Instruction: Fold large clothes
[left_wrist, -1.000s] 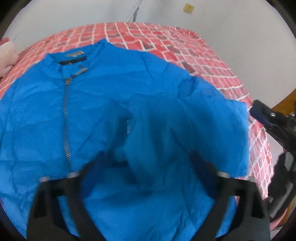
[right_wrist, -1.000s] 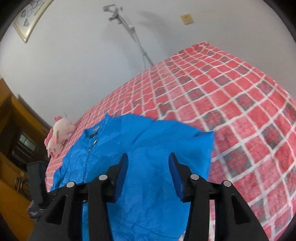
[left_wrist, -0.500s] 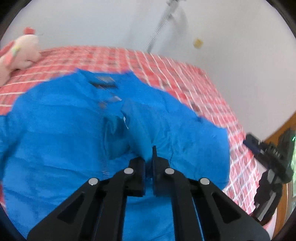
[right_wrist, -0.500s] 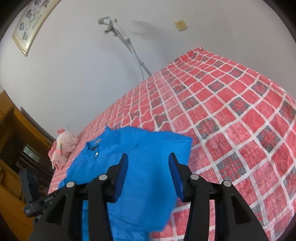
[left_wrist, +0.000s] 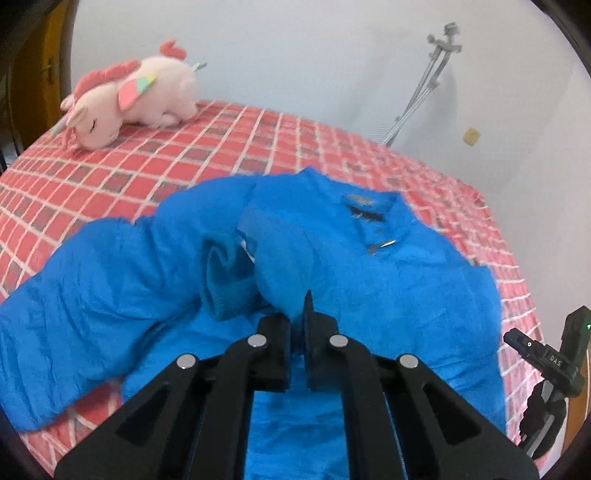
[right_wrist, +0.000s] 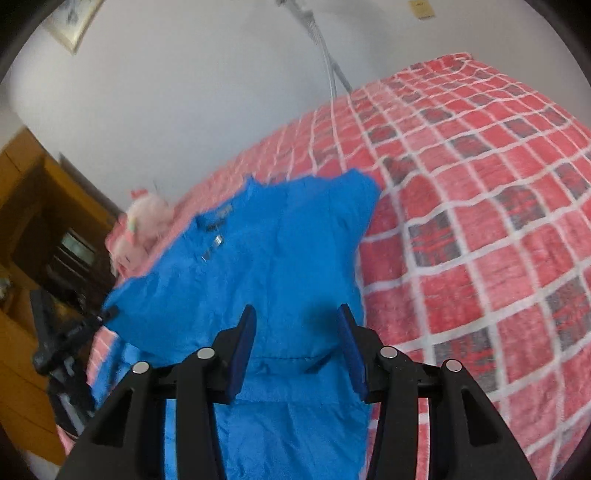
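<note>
Early fold: the blue jacket (left_wrist: 369, 280) lies on the red checked bedspread (right_wrist: 480, 206), 1 sleeve apparently pinched in the closed left gripper (left_wrist: 297, 325) and drawn across the chest; the right gripper (right_wrist: 297, 343) hovers spread and empty, remaining folds undone.

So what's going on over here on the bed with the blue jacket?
A person holding a gripper in each hand is folding a bright blue zip-up jacket on a bed with a red checked cover. The left gripper is shut on a fold of the blue fabric, lifting it over the jacket's middle. The right gripper hovers with its fingers apart above the jacket, gripping nothing. A pink plush unicorn lies near the wall.
</note>
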